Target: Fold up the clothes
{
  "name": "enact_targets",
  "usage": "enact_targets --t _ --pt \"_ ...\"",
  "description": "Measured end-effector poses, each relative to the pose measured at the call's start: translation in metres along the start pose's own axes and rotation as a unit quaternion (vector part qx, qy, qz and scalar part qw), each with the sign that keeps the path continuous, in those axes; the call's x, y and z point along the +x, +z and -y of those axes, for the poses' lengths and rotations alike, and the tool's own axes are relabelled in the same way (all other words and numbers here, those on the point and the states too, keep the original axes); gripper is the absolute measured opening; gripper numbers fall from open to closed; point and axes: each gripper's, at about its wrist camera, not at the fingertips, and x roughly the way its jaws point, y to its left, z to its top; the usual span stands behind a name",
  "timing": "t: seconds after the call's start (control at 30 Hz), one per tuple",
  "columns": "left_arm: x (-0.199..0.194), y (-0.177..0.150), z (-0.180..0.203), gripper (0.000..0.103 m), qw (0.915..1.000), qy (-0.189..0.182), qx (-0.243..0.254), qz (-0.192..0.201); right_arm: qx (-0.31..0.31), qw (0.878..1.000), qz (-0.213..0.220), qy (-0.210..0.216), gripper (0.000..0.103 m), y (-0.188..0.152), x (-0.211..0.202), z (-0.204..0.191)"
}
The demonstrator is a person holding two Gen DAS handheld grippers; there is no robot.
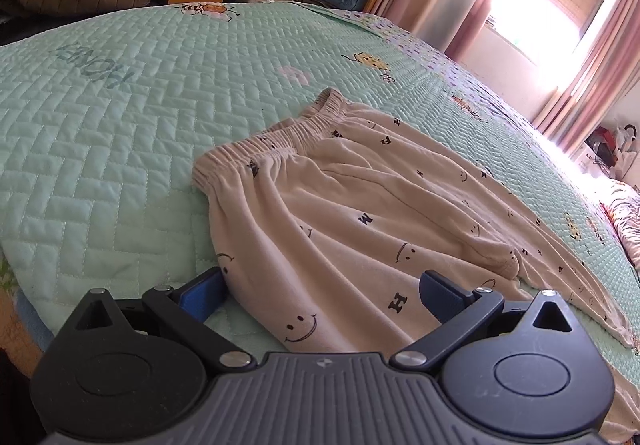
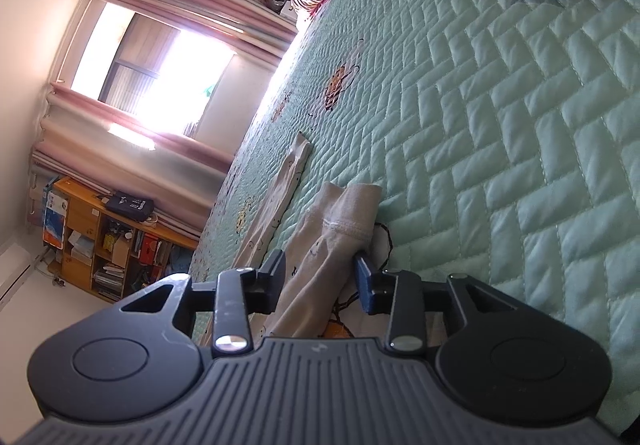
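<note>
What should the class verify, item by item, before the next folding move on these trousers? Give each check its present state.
1. Trousers lie on the bedspread: ok.
2. Waistband is flat and uncovered: ok.
3. Left tongs stand open, with trouser cloth between the fingers but not pinched: ok.
4. Right tongs are around the leg cuff, the pads apart from the cloth: ok if a release was meant.
5. Legs lie smooth: not ok; wrinkles show, and the cuff end is bunched.
6. Far leg end is aligned with the near one: cannot tell.
</note>
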Motion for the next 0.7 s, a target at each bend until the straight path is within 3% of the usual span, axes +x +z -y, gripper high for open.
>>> enact_targets --t 0.1,0.3,0.5,0.7 --pt "-0.005 -0.001 -0.003 0.102 0.9999 -0.003 -0.012 0.002 0.001 1.000 -0.003 0.008 0.049 -0.004 -0.006 -0.002" --pt "-0.007 -0.002 -0.009 0.102 0.9995 -0.013 -0.030 0.000 0.006 0.999 -0.020 0.026 0.052 -0.011 -0.014 -0.004" --pt "0.000 0.002 -0.004 0.102 0.9996 -0.001 -0.029 -0.006 -0.005 0.998 -0.061 0.022 0.052 -0.017 0.006 -0.009" --pt "0.009 0.009 -0.001 0.102 0.9994 -0.002 -0.033 -0.009 -0.001 0.999 -0.047 0.019 0.052 -0.007 0.021 -0.007"
